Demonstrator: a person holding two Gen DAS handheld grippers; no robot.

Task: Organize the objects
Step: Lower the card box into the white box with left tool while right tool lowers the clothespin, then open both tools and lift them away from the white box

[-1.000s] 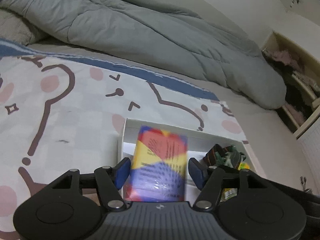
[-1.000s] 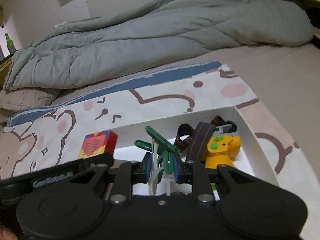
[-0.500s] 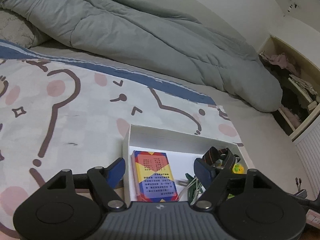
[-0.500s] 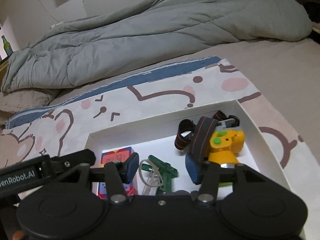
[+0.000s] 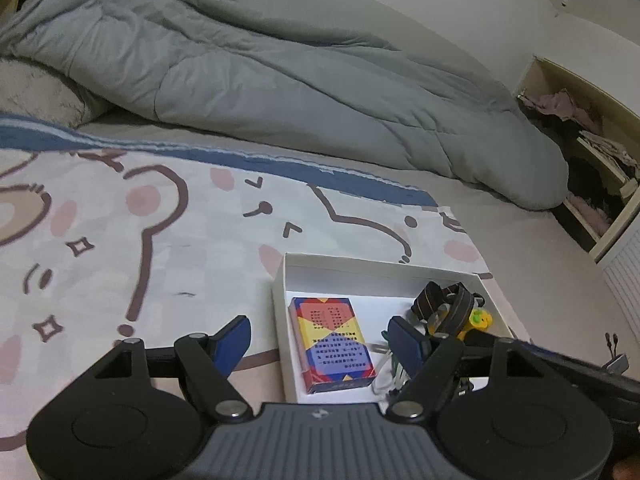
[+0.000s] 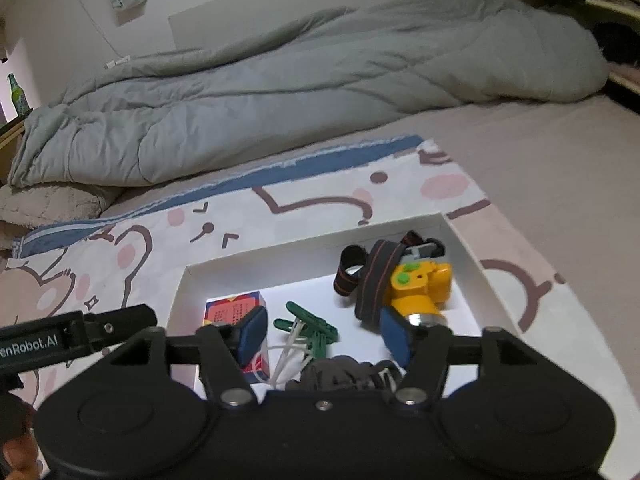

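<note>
A white box [image 5: 280, 280] [image 6: 464, 240] sits on a cartoon-print sheet on the bed. In it lie a colourful card box [image 5: 330, 340] [image 6: 234, 306], green clothes pegs with white cords [image 6: 310, 326], a yellow headlamp with dark strap [image 6: 418, 286] [image 5: 452, 308] and a dark bundle [image 6: 344, 372]. My left gripper [image 5: 320, 338] is open and empty above the card box. My right gripper [image 6: 322, 334] is open and empty above the pegs.
A grey duvet [image 5: 280, 80] [image 6: 320, 80] lies across the back of the bed. An open shelf with clothes [image 5: 592, 160] stands at the right. A green bottle [image 6: 17, 94] stands far left. The left gripper's arm [image 6: 72, 336] shows beside the box.
My left gripper let go of the card box into the white box and pulled back. My right gripper opened, dropped the green pegs into the box and drew back.
</note>
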